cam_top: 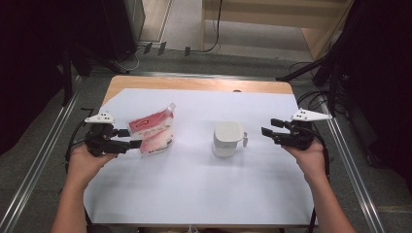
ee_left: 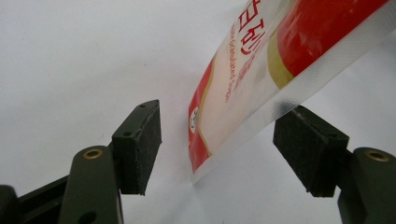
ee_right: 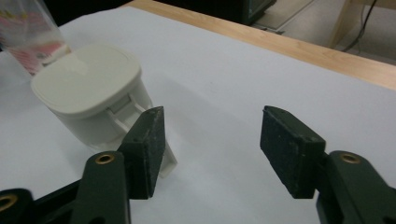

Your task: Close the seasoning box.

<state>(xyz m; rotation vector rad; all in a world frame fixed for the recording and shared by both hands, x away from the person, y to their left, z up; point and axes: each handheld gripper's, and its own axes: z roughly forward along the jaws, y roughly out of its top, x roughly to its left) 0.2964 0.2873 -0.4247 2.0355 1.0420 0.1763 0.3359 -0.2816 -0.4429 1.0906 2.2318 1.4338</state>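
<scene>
I am holding my left gripper [cam_top: 130, 137] at the left side of the white sheet [cam_top: 194, 184], level with the table, its jaws standing apart on either side of the lower corner of a red and white pouch [cam_top: 154, 132]. In the left gripper view the pouch [ee_left: 261, 84] is coming down slantwise between the pads [ee_left: 142, 147]; its clear sealed edge is lying against or just beside the right-hand pad, while the left-hand pad is standing clear of it, so nothing is clamped. I cannot tell from that view whether the edge is really touching. The print on the pouch is showing there as red lettering; from the high view it is too small to read.

I am holding my right gripper [cam_top: 268, 127] at the right side of the sheet, jaws apart and gripping nothing. The high view is placing it near the white lidded container [cam_top: 227, 138], apart from its side latch. The right gripper view is showing the container [ee_right: 91, 98] just off its left jaw, lid shut, the pouch [ee_right: 32, 39] behind it, and the table's wooden edge [ee_right: 299, 46] beyond the sheet.
</scene>
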